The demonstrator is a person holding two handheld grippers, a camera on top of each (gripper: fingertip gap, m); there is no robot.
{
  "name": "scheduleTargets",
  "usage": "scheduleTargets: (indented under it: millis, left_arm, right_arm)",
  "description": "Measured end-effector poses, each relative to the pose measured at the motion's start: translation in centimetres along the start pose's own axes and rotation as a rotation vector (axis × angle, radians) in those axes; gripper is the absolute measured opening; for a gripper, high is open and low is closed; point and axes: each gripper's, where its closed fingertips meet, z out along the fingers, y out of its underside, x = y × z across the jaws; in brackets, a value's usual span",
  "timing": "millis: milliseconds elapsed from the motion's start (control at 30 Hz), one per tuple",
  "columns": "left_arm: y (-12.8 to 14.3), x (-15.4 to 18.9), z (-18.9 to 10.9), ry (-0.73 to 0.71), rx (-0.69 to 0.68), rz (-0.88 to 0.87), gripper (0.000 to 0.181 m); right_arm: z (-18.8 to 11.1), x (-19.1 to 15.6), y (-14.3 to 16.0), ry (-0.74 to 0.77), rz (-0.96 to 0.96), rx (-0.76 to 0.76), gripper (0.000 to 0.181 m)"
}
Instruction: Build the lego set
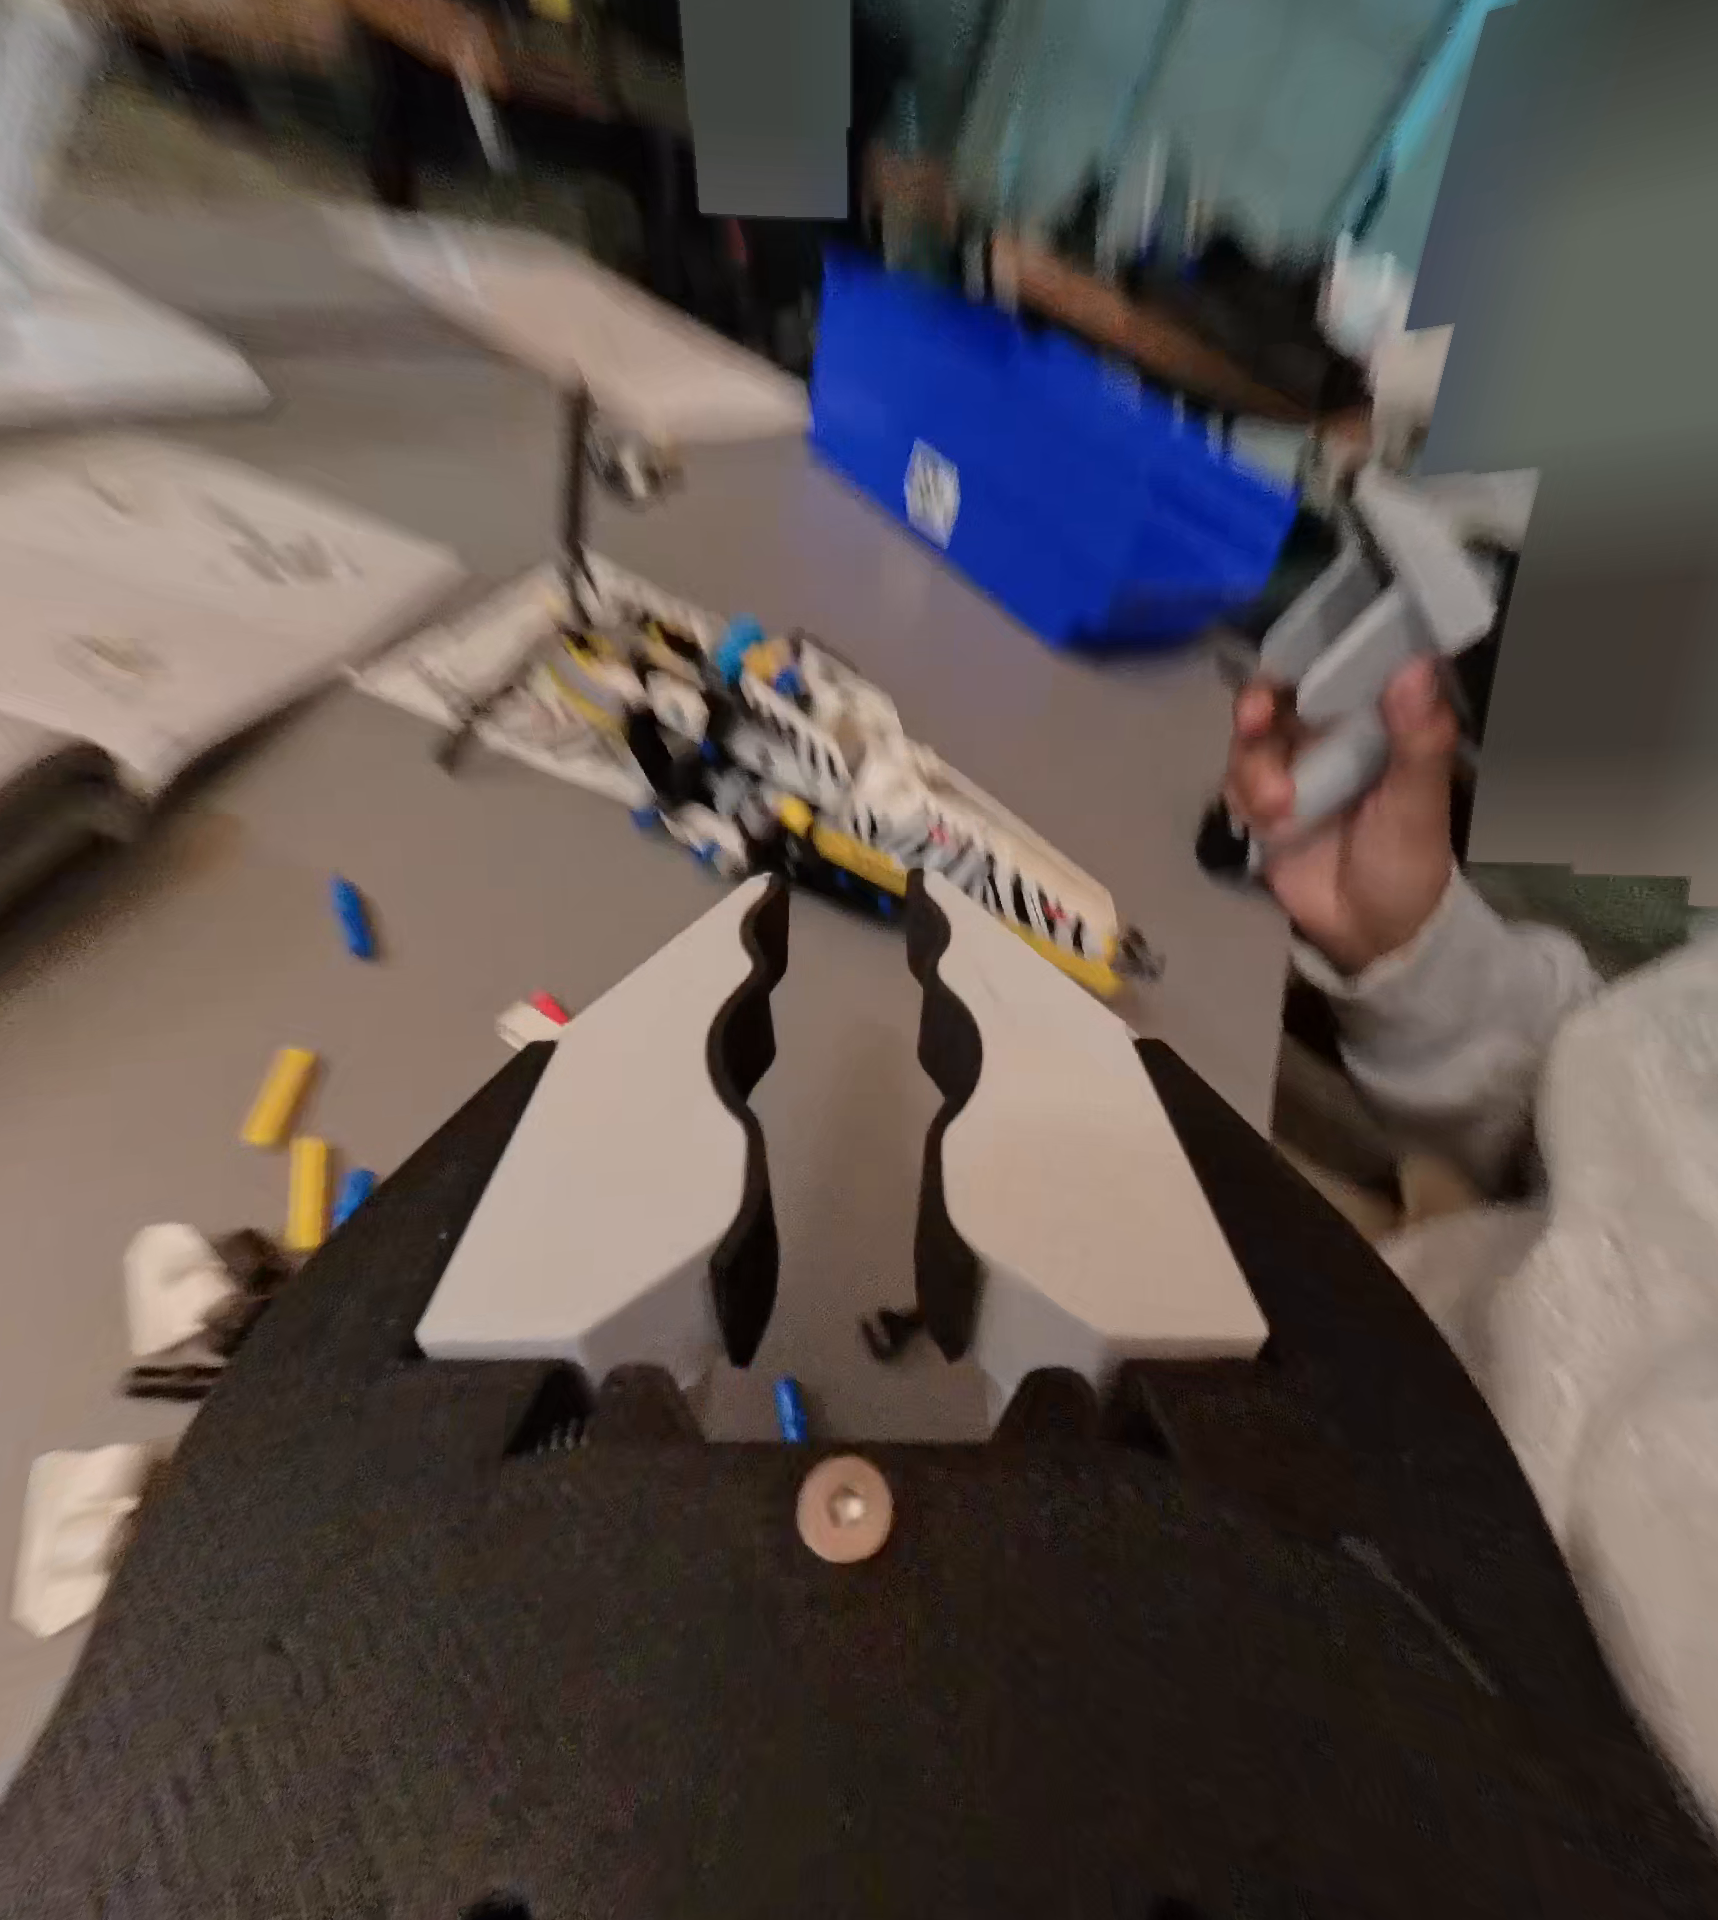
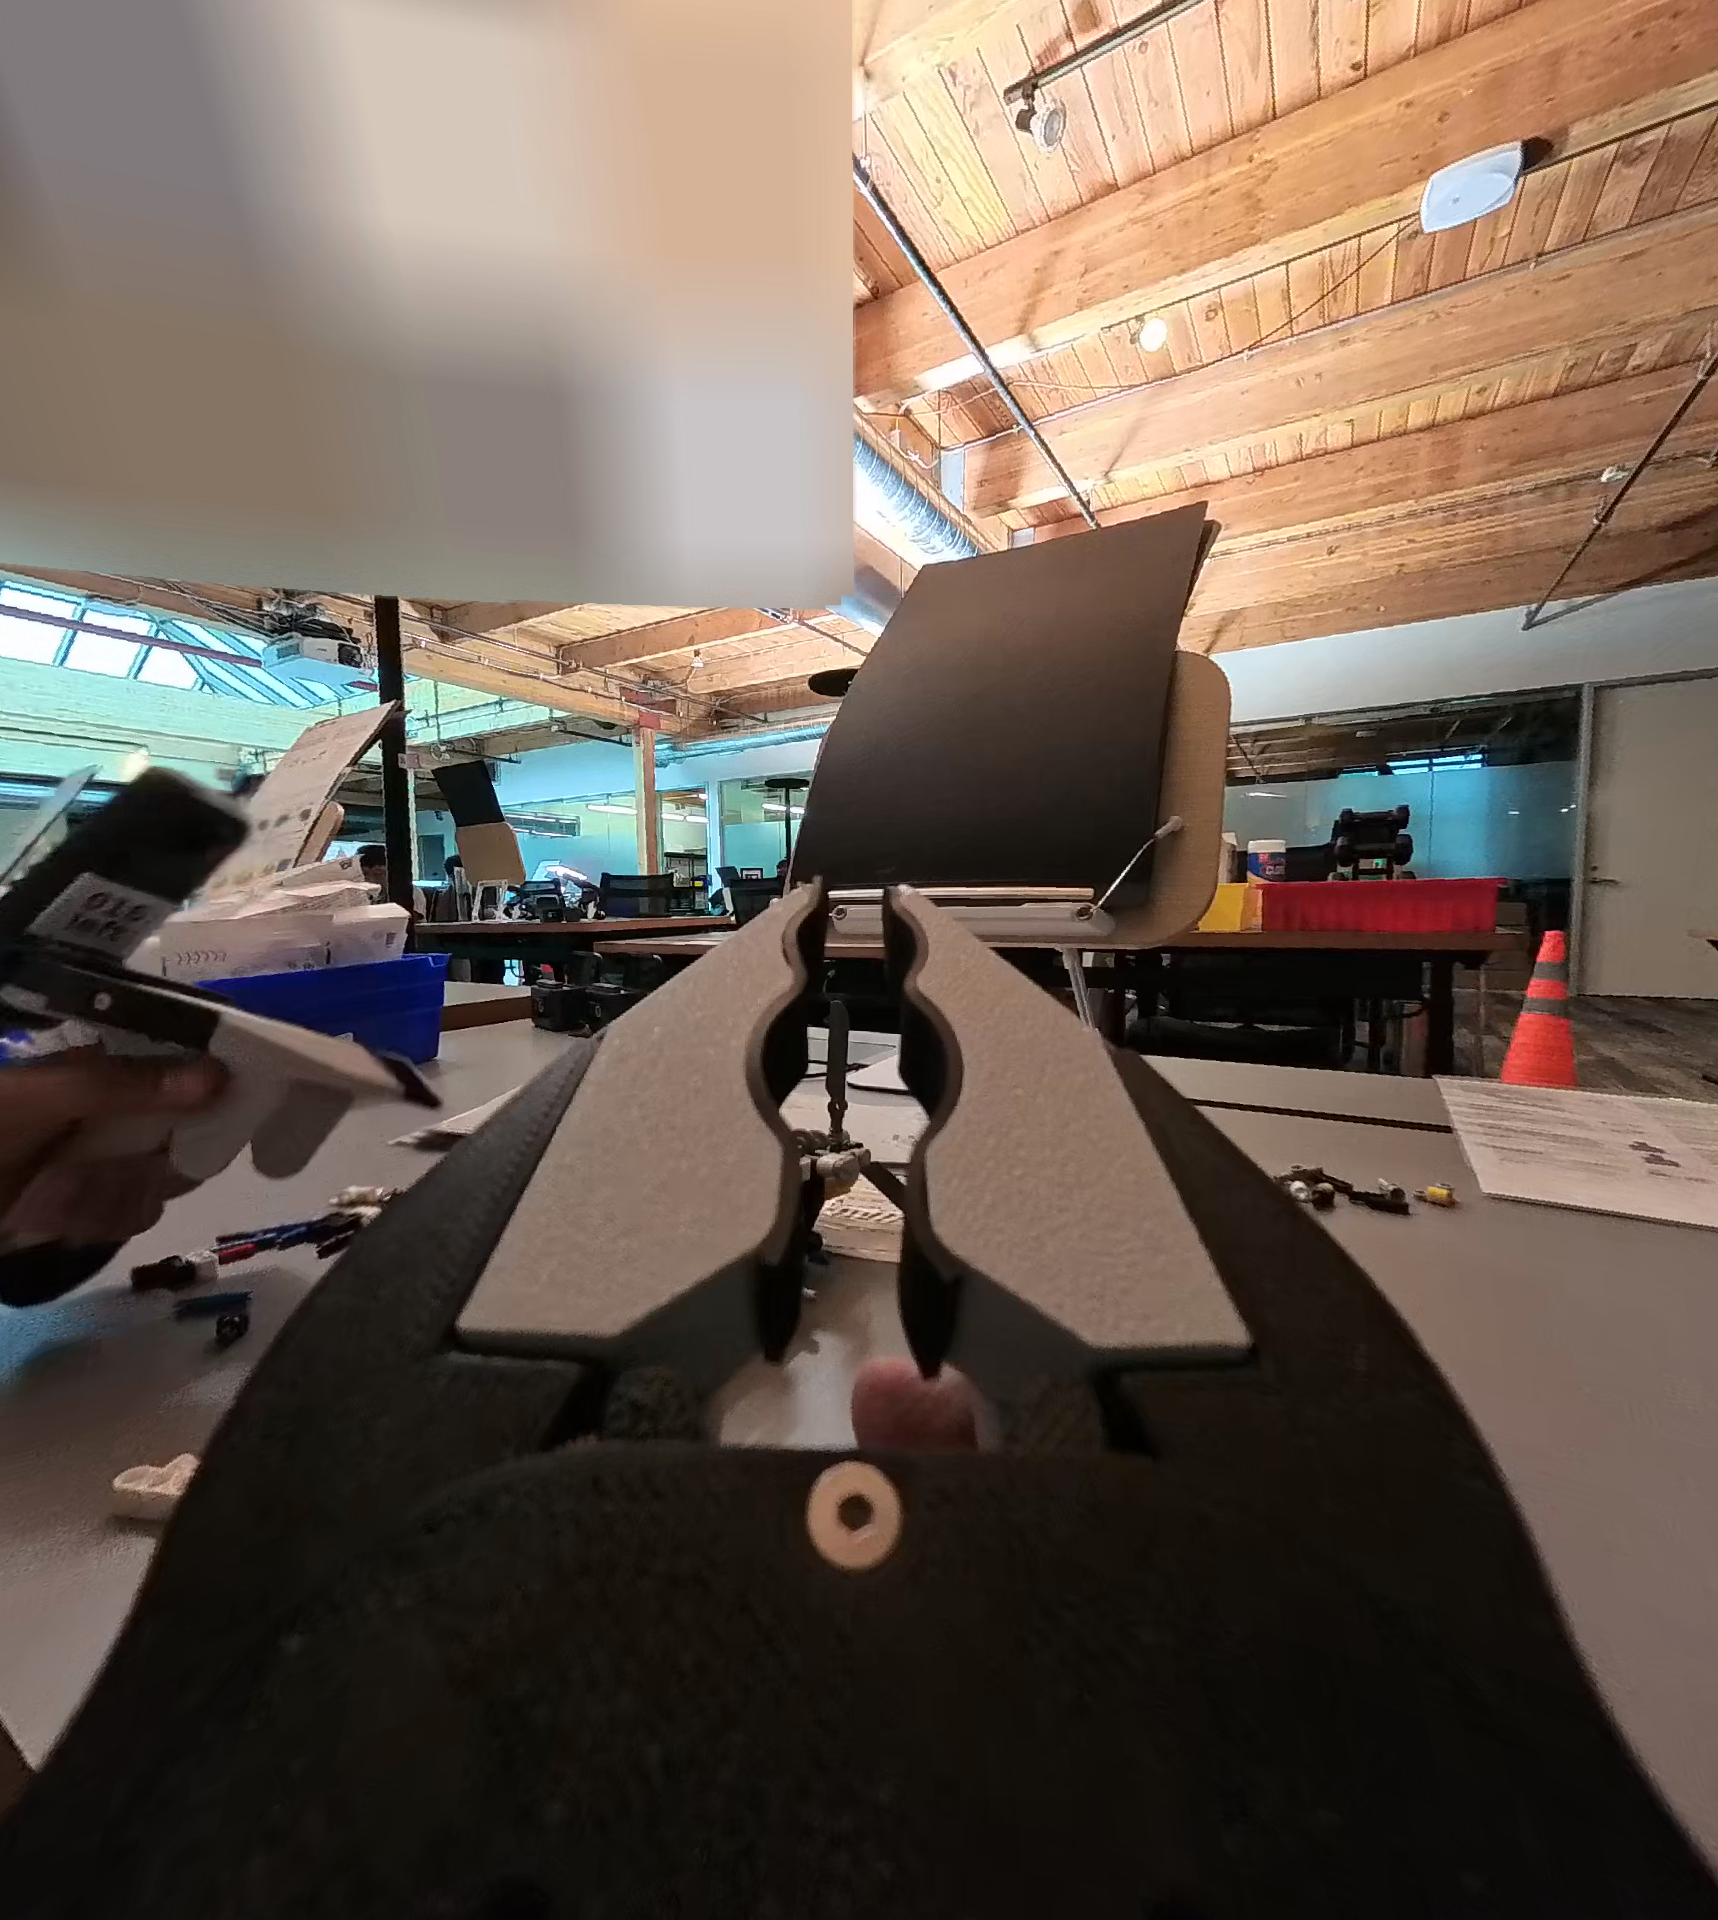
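The lego model (image 1: 834, 769), white, black, yellow and blue, lies on the grey table (image 1: 481, 831) on a sheet of paper. The left wrist view is blurred by motion. My left gripper (image 1: 847, 888) is open and empty, its tips just short of the model's near side. Loose yellow pieces (image 1: 280, 1096) and a blue pin (image 1: 353, 914) lie to its left. My right gripper (image 2: 855, 909) is narrowly open and empty, raised and looking level across the table. Part of the model (image 2: 834, 1143) shows between its fingers. A hand holds it at the right of the left wrist view (image 1: 1374, 634).
An open instruction booklet (image 1: 107, 582) lies at the left. A blue bin (image 2: 346, 997) stands behind my left gripper (image 2: 398, 1075). Small loose pieces (image 2: 1343, 1190) and a printed sheet (image 2: 1644, 1153) lie at the right. A black board on a stand (image 2: 1011, 727) stands behind the model. There is about 25 centimeters between the tips of the two grippers. The right gripper is farther from the blue pin (image 1: 353, 914), some 30 centimeters, than the left, some 12 centimeters.
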Motion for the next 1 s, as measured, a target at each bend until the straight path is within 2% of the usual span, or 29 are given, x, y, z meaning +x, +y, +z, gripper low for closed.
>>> scheduleTargets:
  millis: [100, 133, 200, 300, 367, 400, 467, 600, 733, 867, 1000]
  left_arm:
    - [-3.7, -1.1, -4.3, -0.065, 0.392, 0.001, 0.014]
    - [-4.5, -1.2, -5.6, -0.084, 0.465, 0.017, 0.014]
    - [-4.9, -2.7, -7.3, -0.210, 0.526, 0.053, 0.012]
    - [-5.0, -2.3, -7.3, -0.253, 0.518, 0.137, 0.007]
    - [-4.5, -2.2, -6.5, -0.303, 0.464, 0.207, 0.008]
    - [-4.3, -2.3, -6.1, -0.330, 0.433, 0.242, 0.008]
    - [-3.9, -1.9, -5.4, -0.325, 0.400, 0.283, 0.007]
    - [-4.1, -1.6, -5.5, -0.279, 0.431, 0.243, 0.008]
    - [-4.1, -1.9, -5.5, -0.262, 0.435, 0.189, 0.013]
    - [-4.1, -2.2, -5.3, -0.271, 0.430, 0.173, 0.018]
    - [-4.2, -2.4, -5.4, -0.271, 0.441, 0.160, 0.021]
  right_arm:
    - [0.0, 0.1, 0.0, 0.005, 0.003, 0.004, 0.007]
    - [0.0, 0.2, 0.0, 0.011, 0.001, 0.002, 0.007]
    - [0.1, 1.2, 0.1, 0.079, -0.027, -0.002, 0.007]
    - [1.0, 3.5, 1.2, 0.235, -0.103, -0.099, 0.030]
    - [2.3, 3.4, 2.2, 0.231, -0.115, -0.191, 0.041]
    - [3.0, 2.6, 3.1, 0.182, -0.102, -0.240, 0.036]
    - [4.0, 1.0, 4.9, 0.078, -0.043, -0.344, 0.000]
    - [4.7, 0.5, 5.3, 0.051, 0.053, -0.275, 0.000]
    - [5.2, 0.3, 5.7, 0.052, 0.068, -0.283, 0.000]
    - [5.9, 1.1, 7.3, 0.169, -0.024, -0.378, 0.000]
    - [6.2, 0.1, 7.9, 0.157, -0.145, -0.411, 0.000]
